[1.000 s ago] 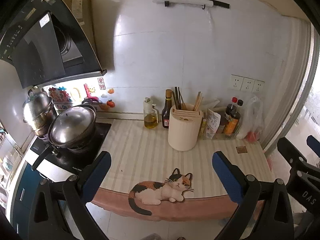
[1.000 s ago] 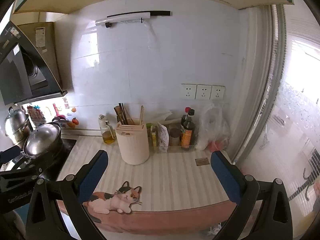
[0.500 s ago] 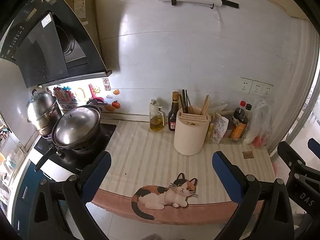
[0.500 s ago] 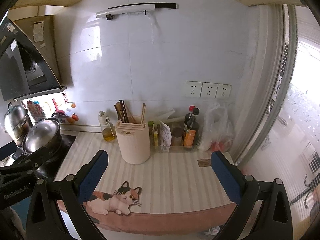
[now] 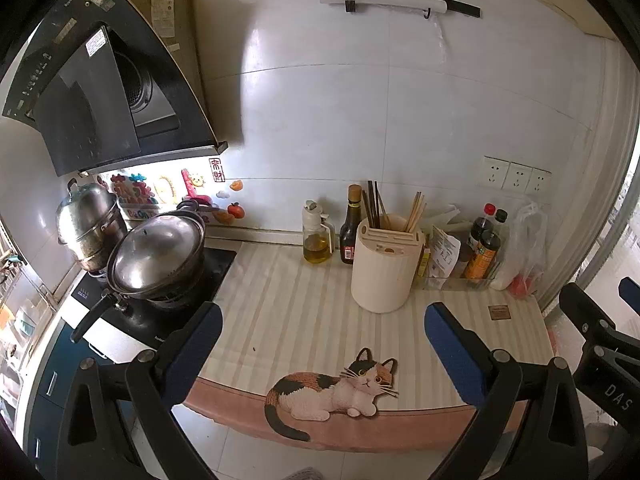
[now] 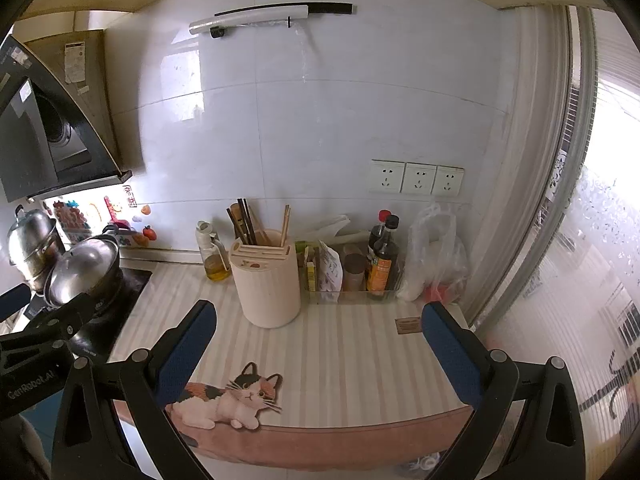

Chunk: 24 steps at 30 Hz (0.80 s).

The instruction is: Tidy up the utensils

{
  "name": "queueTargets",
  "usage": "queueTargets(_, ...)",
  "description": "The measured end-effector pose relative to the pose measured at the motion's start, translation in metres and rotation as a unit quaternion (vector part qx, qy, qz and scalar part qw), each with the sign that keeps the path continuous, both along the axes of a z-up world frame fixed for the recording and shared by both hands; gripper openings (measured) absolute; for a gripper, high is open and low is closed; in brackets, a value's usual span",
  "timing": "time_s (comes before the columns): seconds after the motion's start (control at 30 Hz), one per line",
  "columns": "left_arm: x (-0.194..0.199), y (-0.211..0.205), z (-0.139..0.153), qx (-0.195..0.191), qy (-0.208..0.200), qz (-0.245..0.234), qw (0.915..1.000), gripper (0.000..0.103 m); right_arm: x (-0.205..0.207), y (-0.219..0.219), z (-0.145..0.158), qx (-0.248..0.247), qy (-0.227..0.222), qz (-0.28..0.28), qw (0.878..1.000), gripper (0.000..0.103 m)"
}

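**Both grippers hover wide apart before the striped bench**

The left gripper (image 5: 322, 340) and right gripper (image 6: 318, 338) each hang in front of the bench (image 6: 360, 352), fingers spread and grasping nothing. The cream utensil holder (image 6: 267, 280) stands upright toward the back of the bench, dark chopsticks (image 6: 242, 220) and pale wooden chopsticks (image 6: 285, 219) poking from its top. Just left of it stands an oil bottle (image 6: 214, 258); a clear tray of condiment bottles (image 6: 360, 280) sits to its right. A cat-print mat (image 5: 336, 390) drapes the front edge.
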<state>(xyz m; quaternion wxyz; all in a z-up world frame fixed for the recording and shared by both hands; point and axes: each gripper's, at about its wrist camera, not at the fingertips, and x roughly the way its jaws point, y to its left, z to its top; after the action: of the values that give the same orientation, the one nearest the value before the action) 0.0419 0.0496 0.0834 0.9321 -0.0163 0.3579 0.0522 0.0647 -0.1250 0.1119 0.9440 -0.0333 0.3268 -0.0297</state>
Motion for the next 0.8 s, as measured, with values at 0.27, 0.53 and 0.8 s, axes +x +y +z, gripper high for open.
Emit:
queueTargets(0.27,-0.0006,-0.0010,0.0014,0.002,0.001,0.001,1.0000,0.103,-0.0031,-0.0018,-0.0009,0.004,0.004,0.004,1.000,0.103)
queueTargets(0.53,-0.0018,-0.0010,0.0023,0.001,0.000,-0.001,1.0000,0.103,-0.0062,0.0006,-0.0007,0.002,0.005,0.008,1.000,0.103)
queueTargets(0.8,-0.0022,-0.0019,0.0028,0.002,-0.001,0.000,1.0000,0.103,-0.0072,0.0010,-0.0006,0.003,0.005,0.008,1.000,0.103)
